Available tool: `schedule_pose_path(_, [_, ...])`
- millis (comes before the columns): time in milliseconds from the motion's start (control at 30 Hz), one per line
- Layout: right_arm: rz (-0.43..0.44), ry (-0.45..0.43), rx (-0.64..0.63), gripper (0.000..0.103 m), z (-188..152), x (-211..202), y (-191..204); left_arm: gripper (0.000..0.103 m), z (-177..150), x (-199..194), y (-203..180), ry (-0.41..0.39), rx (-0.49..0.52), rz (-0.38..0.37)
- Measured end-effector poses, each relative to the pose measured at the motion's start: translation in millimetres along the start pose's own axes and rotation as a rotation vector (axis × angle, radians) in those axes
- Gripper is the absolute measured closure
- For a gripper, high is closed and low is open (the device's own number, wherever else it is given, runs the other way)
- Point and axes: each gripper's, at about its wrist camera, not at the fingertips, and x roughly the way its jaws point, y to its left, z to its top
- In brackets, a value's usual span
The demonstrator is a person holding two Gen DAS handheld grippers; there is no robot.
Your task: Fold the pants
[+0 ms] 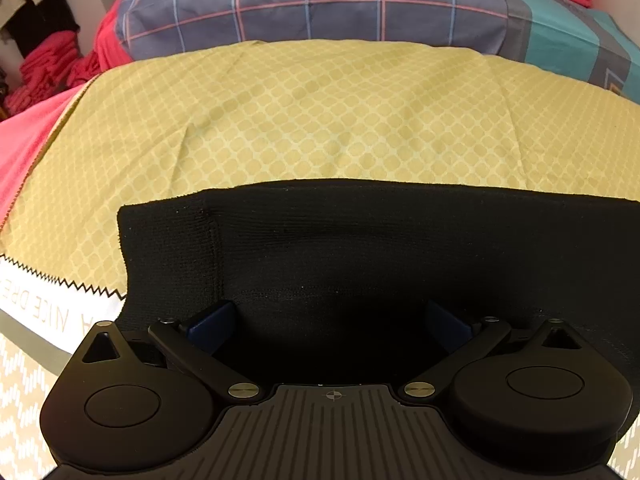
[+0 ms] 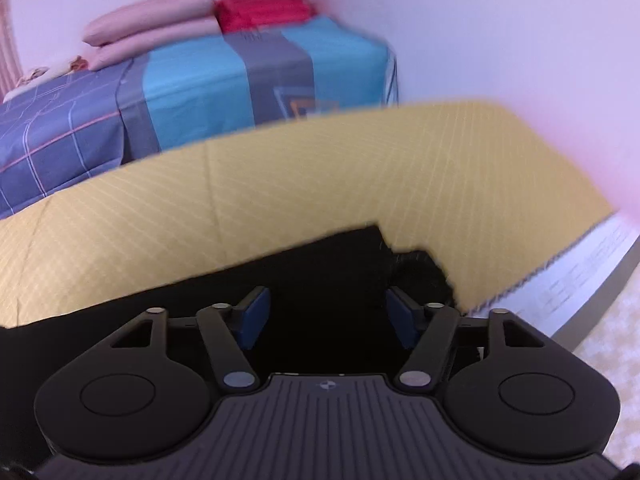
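Note:
Black knit pants [image 1: 360,240] lie flat on a yellow lattice-patterned cloth [image 1: 320,112], with a ribbed cuff or band at their left end. My left gripper [image 1: 326,320] hovers over them, pointing steeply down, its blue pads wide apart and nothing pinched: open. In the blurred right wrist view, the pants [image 2: 320,264] run from lower left to a bunched end near the yellow cloth's [image 2: 360,168] right corner. My right gripper [image 2: 328,314] sits over that dark fabric with a clear gap between its pads; I see no cloth squeezed between them.
A bed with a blue plaid and teal sheet [image 1: 320,0] lies beyond the yellow cloth. Red folded clothes [image 1: 48,68] are stacked at the left, and more [image 2: 264,0] beside pink pillows [image 2: 152,20] near the wall. A white printed border [image 1: 48,304] marks the near edge.

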Motion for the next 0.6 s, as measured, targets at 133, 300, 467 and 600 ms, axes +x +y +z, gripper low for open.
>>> schedule_pose_path(133, [0.024,-0.13,-0.1,0.087,11.4,-18.6,10.0,0.0,1.6,0.4,-0.5,0.012,0.0,0.008])
schedule_pose_path(300, [0.056,-0.041,-0.047,0.078,11.8,11.8,-5.1,0.0,0.4,0.6,-2.9,0.011,-0.003,0.026])
schedule_pose_path(467, [0.001,-0.118,0.003,0.042,14.6,-24.3,-14.9,0.0,5.4,-3.9,-4.7,0.05,0.02,0.038])
schedule_pose_path(600, [0.252,-0.16,-0.047,0.028,-0.8,-78.0,9.1,0.0,11.9,-26.5,-3.7,0.007,0.037,-0.009])
